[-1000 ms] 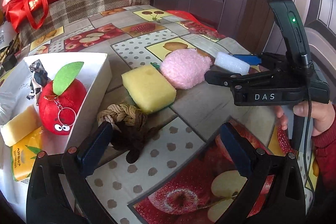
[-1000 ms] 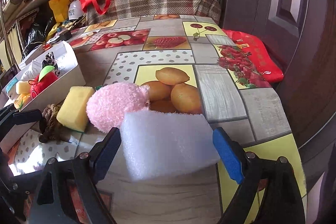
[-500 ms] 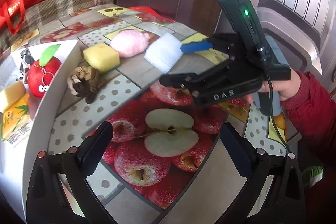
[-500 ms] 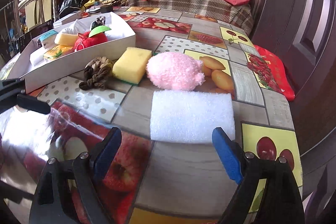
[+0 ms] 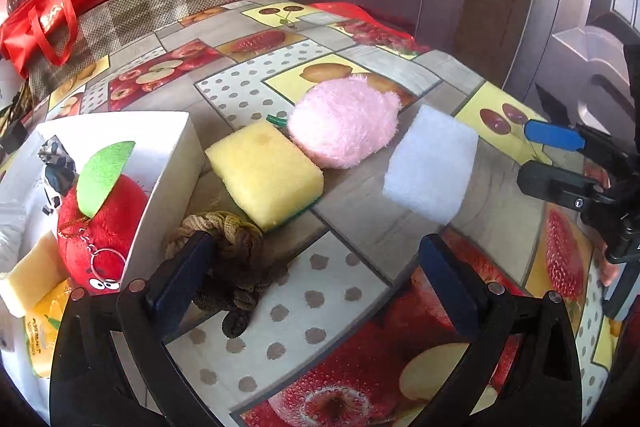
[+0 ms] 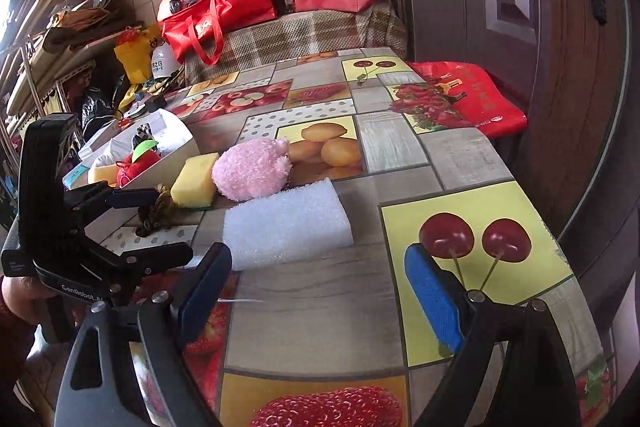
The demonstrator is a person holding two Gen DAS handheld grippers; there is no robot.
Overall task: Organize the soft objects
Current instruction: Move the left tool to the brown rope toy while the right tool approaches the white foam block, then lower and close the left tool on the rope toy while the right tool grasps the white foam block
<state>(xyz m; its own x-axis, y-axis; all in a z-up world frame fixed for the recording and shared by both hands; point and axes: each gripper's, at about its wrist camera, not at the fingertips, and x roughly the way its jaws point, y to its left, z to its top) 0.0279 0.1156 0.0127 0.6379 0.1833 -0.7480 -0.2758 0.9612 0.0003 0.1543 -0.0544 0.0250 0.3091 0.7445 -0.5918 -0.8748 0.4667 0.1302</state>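
The right claw [image 6: 320,295] has backed off the white foam block [image 6: 286,227], gaping empty; only its view shows the shelves [image 6: 60,67].

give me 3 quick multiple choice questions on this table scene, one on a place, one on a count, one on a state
1. Where is the red apple plush?
A. in the white box
B. on the white foam
C. in a gripper

2. How many soft things lie on the table outside the box?
A. two
B. four
C. six

3. The right gripper is
A. shut on the foam
B. open, empty
C. shut on the pink plush

Key: A, it sits inside the box walls; B, rope knot, yellow sponge, pink plush, foam; B, nothing between the spread pads.
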